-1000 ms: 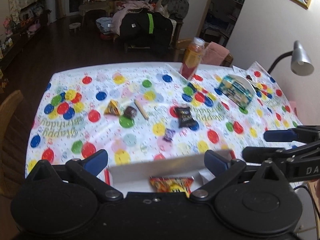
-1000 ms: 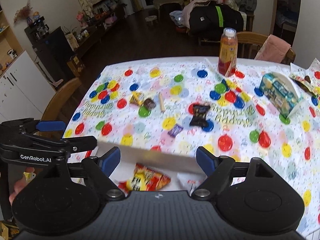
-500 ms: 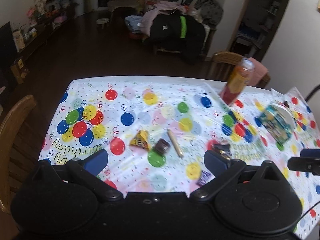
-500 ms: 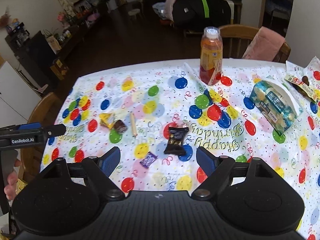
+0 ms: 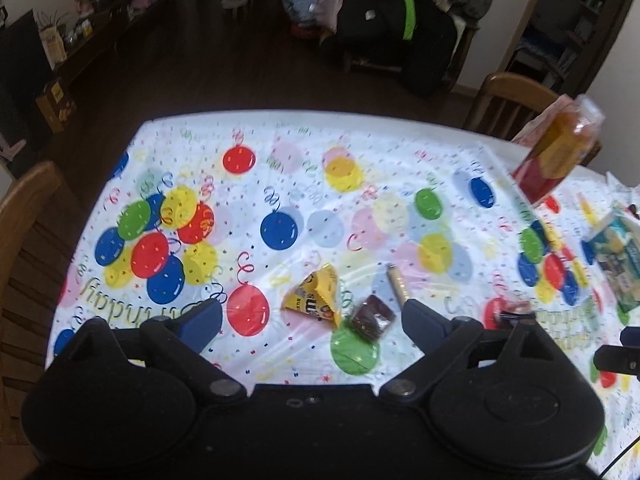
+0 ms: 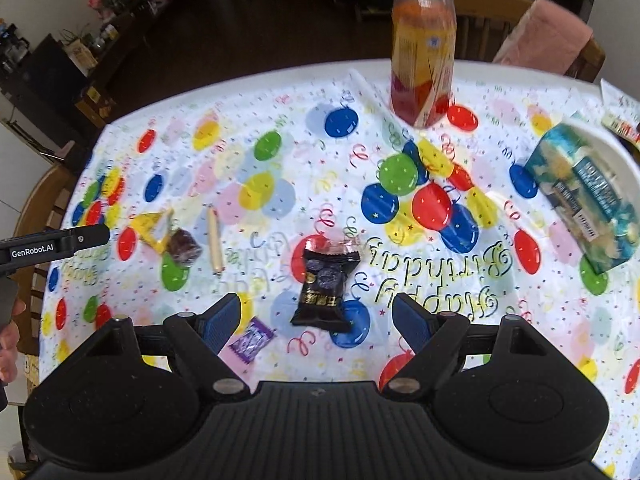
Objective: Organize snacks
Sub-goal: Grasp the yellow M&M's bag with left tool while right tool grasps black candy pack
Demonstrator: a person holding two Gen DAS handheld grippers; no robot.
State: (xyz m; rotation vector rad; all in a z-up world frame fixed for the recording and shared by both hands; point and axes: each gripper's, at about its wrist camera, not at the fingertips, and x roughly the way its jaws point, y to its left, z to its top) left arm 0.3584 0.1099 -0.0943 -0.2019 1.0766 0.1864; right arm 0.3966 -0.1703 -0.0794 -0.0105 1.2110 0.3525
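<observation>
My left gripper point(image 5: 312, 320) is open just above the table, nothing between its fingers. Right ahead of it lie a yellow M&M's packet point(image 5: 314, 297), a dark brown wrapped candy point(image 5: 373, 317) and a tan stick snack point(image 5: 397, 286). My right gripper point(image 6: 316, 316) is open too, with a black snack packet point(image 6: 325, 284) lying on the cloth between its fingers, untouched. A small purple candy point(image 6: 251, 338) rests by its left finger. The yellow packet point(image 6: 152, 226), brown candy point(image 6: 183, 246) and stick point(image 6: 215, 241) lie further left in the right wrist view.
An orange drink bottle point(image 6: 423, 46) stands at the far side of the balloon-print tablecloth point(image 6: 280, 152). A teal snack box point(image 6: 586, 196) leans on a white plate point(image 6: 608, 152) at the right. Wooden chairs point(image 5: 24, 220) flank the table edges. A hand point(image 6: 10, 336) holds the left gripper.
Both grippers have moved forward and down toward the table. The white box with the red M&M's packet has dropped out of view. The snacks are now close to the fingers.
</observation>
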